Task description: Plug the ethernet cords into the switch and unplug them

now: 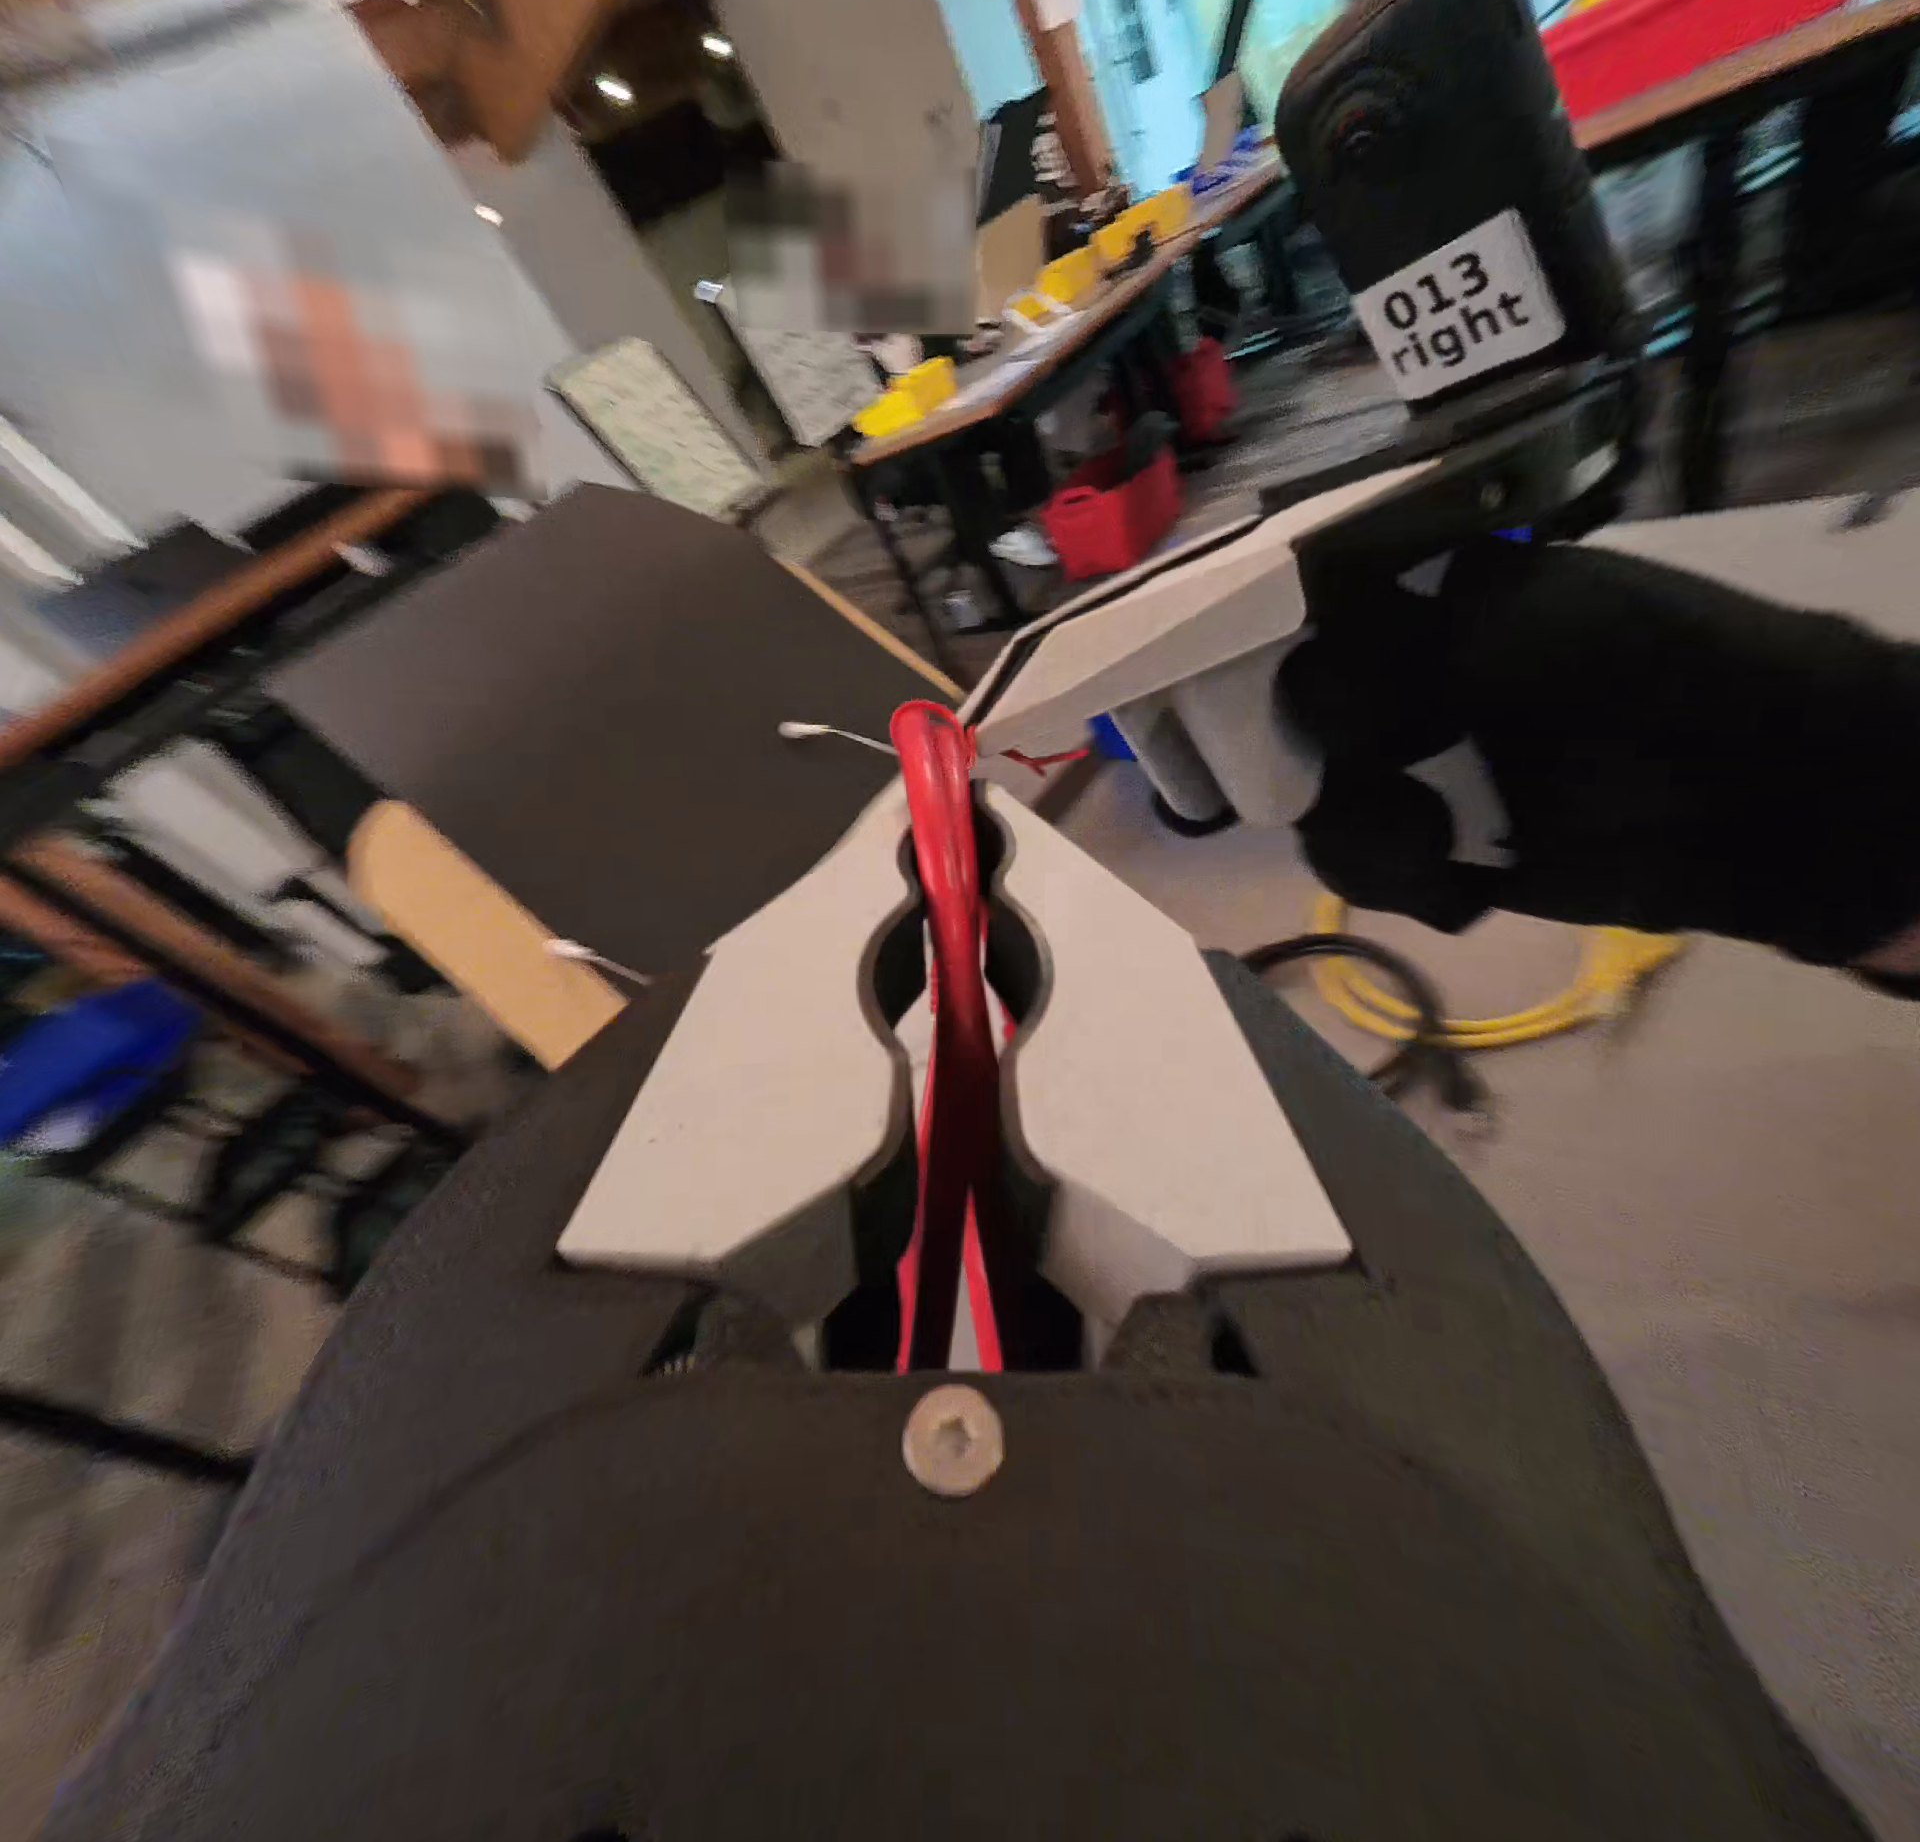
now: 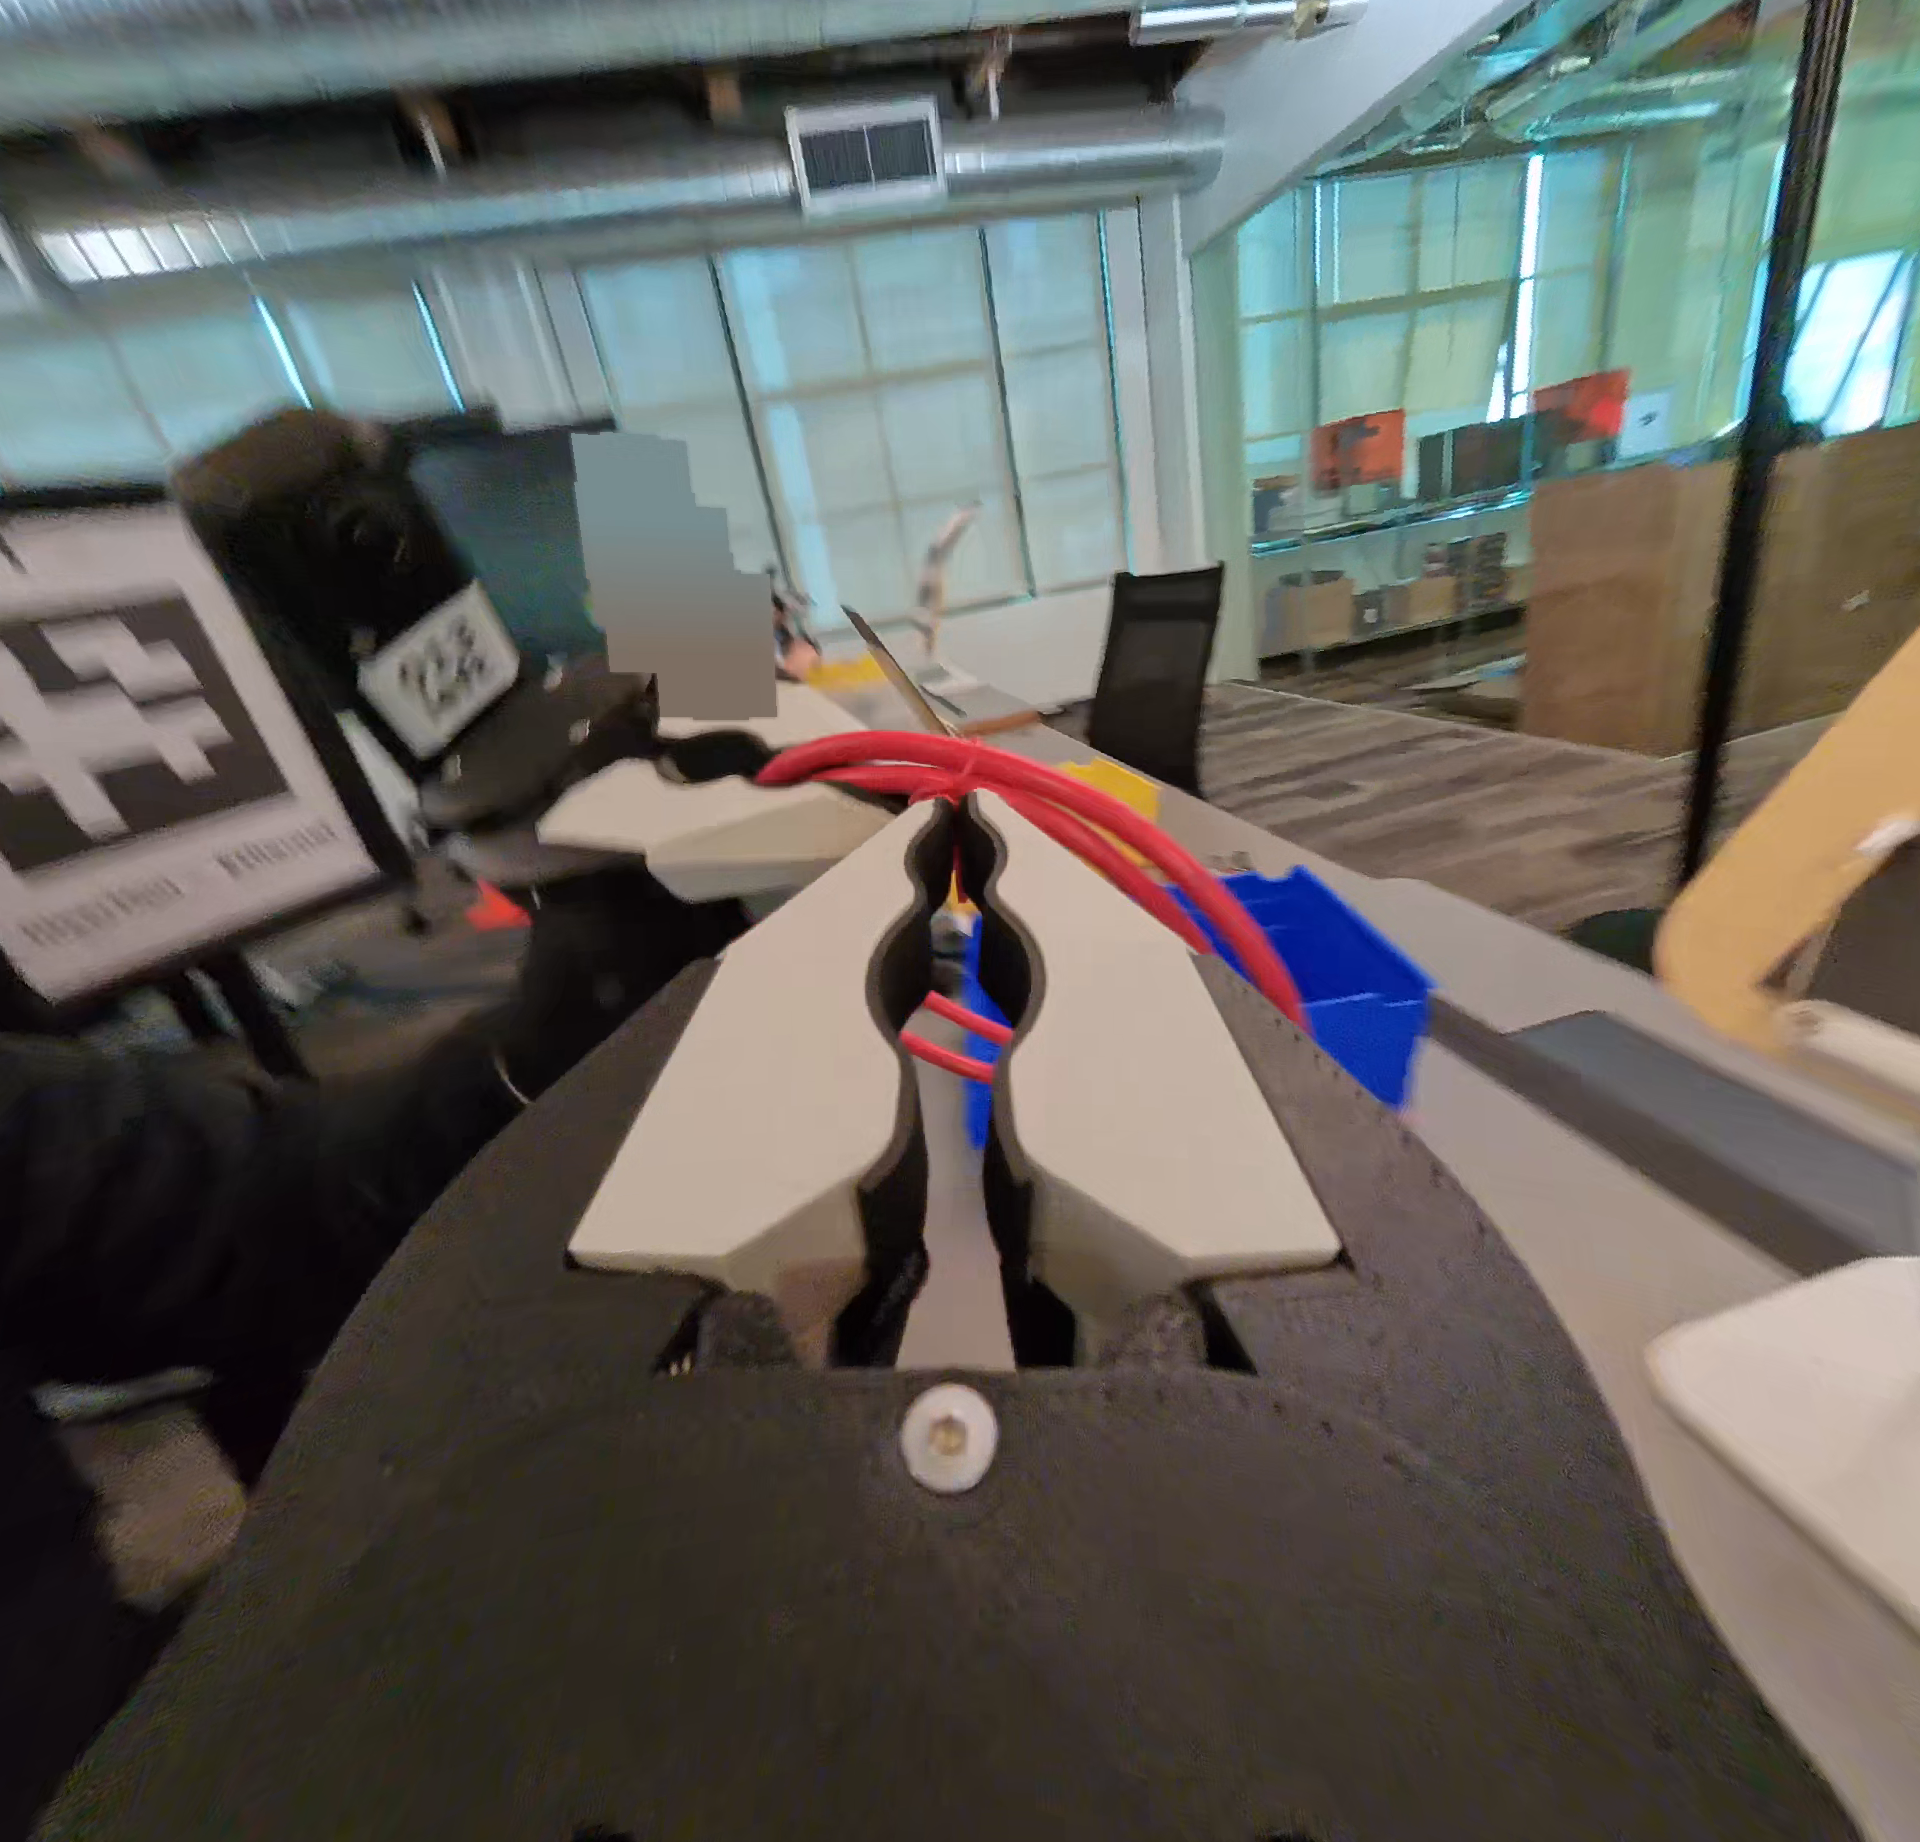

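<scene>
A coiled red ethernet cord (image 1: 940, 919) is pinched between the fingers of my left gripper (image 1: 940, 795), which is shut on the bundle and holds it up off the table. My right gripper (image 2: 961, 805) is shut at its tips on the thin red tie (image 2: 940, 786) that binds the red cord's loops (image 2: 1049, 779). In the left wrist view the right gripper (image 1: 975, 727) comes in from the right, held by a black-gloved hand (image 1: 1558, 753). In the right wrist view the left gripper (image 2: 764, 774) reaches in from the left. I cannot pick out the switch in either view.
A coiled yellow cord (image 1: 1486, 1013) and a black cord (image 1: 1392, 1003) lie on the grey table (image 1: 1662, 1273). A blue bin (image 2: 1340, 961) and a yellow bin (image 2: 1117, 784) stand behind the cord. A white box (image 2: 1797, 1480) sits at lower right. A black panel (image 1: 582, 712) stands on the left.
</scene>
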The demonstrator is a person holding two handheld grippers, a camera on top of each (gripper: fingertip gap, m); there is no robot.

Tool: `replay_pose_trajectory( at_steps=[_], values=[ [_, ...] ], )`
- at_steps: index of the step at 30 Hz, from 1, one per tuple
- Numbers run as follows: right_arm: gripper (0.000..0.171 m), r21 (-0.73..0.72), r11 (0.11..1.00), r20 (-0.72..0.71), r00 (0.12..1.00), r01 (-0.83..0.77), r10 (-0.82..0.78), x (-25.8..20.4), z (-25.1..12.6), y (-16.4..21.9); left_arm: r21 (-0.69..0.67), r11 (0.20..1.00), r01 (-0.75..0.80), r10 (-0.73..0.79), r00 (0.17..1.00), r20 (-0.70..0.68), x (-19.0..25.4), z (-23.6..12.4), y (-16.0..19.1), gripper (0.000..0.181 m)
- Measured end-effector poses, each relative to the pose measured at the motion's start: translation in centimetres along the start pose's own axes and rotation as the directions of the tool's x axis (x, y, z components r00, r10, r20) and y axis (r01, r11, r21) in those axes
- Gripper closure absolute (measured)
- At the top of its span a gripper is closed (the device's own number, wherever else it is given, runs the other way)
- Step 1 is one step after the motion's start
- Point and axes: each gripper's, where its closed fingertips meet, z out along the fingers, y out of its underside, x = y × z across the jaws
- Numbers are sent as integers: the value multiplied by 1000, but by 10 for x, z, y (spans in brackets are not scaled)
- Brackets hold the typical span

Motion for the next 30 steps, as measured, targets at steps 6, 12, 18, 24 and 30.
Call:
replay_pose_trajectory(
  at_steps=[6, 12, 18, 24, 30],
  values=[
    [171, 141, 835, 252, 835, -532, 489, -4, 8, -5, -74, 928, -366, 371, 886, 278, -11, -5, -6, 180],
    [164, 157, 917, 189, 923, -366, 336, -9, 15, -5, -16, 962, -273, 268, 930, 253, -18, -8, -5, 180],
    [150, -102, 862, -155, 848, 496, -507, -10, 13, 4, 10, 998, 56, -57, 996, 64, -19, -5, 0, 180],
    [145, -453, 297, -179, 241, 841, -954, -1, 6, 7, -37, 929, 369, -370, 915, -160, -13, -5, 2, 180],
    [149, -552, -21, -64, -68, 834, -996, -4, 9, 13, -143, 856, 498, -516, 798, -310, 0, -7, 9, 181]
  ],
)
